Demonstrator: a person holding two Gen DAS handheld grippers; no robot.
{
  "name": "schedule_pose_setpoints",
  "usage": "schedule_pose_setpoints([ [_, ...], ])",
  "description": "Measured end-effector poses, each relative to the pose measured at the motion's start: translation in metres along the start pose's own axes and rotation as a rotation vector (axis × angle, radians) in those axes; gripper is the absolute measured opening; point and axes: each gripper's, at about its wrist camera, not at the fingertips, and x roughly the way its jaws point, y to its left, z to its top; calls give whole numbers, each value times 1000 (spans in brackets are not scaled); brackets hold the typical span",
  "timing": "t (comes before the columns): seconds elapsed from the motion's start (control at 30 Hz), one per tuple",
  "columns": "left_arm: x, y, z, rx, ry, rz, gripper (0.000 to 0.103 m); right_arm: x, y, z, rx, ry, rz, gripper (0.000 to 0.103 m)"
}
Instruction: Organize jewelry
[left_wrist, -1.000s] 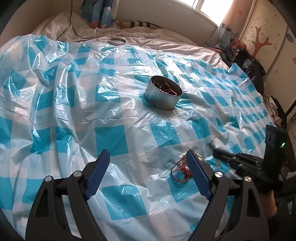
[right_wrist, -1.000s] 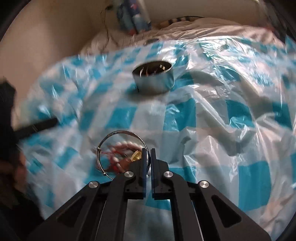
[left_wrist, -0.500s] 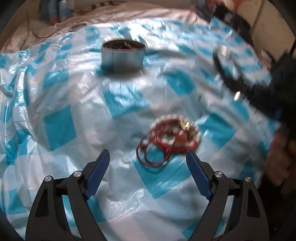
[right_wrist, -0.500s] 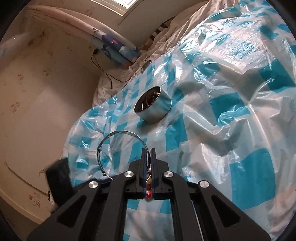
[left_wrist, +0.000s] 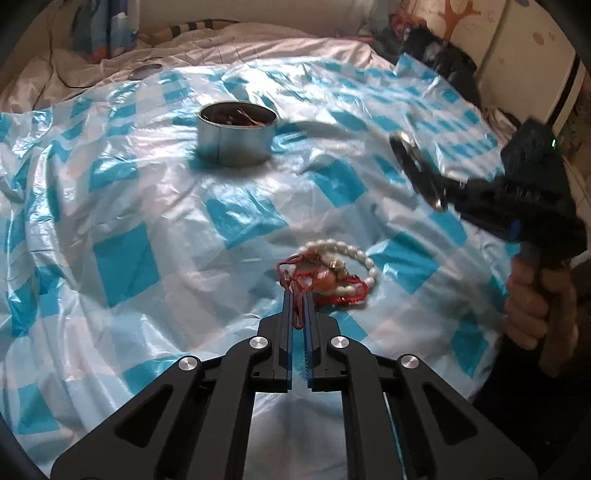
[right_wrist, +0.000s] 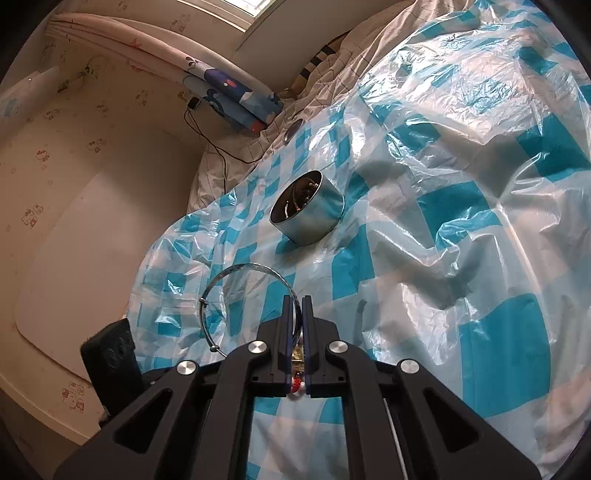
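Left gripper (left_wrist: 298, 295) clenched on red cord (left_wrist: 295, 314) from the jewelry pile (left_wrist: 328, 273), pearl bracelet (left_wrist: 347, 247) included, just ahead on crinkled blue-checked plastic sheet (left_wrist: 122, 258) over a bed. Right gripper (right_wrist: 294, 301) clamped on thin silver bangle (right_wrist: 236, 288), lifted above the sheet. Farther ahead, metal tin (right_wrist: 308, 214) with pieces inside. Only in right view: cartoon-print wallpaper (right_wrist: 55, 177), window, black cable (right_wrist: 218, 155). Only in left: tree-decal wardrobe (left_wrist: 517, 40). No legible writing.

You've got a blue-and-white checked plastic sheet (left_wrist: 122, 258) crinkled over the bed (left_wrist: 229, 40). Rolled blue cartoon-print fabric (right_wrist: 236, 92) lies by the wall, a black cable (right_wrist: 218, 147) trailing beside it. A tree-decal wardrobe (left_wrist: 517, 55) stands far right, dark clothes (left_wrist: 439, 51) heaped against it.
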Motion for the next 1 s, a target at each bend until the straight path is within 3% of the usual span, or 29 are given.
schedule_pose_setpoints([
  [0.17,-26,27,9,-114,-77,-80,4,0,0,0,5,2,12,6],
  [0.27,-30,40,10,-152,-88,-56,4,0,-1,0,8,4,21,6],
  [0.4,-43,53,10,-213,-139,-121,4,1,0,0,7,10,30,6],
  [0.67,-60,47,23,-209,-199,-193,4,3,3,1,3,1,30,6],
  [1.0,-41,33,98,-197,-271,-217,4,-2,-6,6,42,-34,30,6],
])
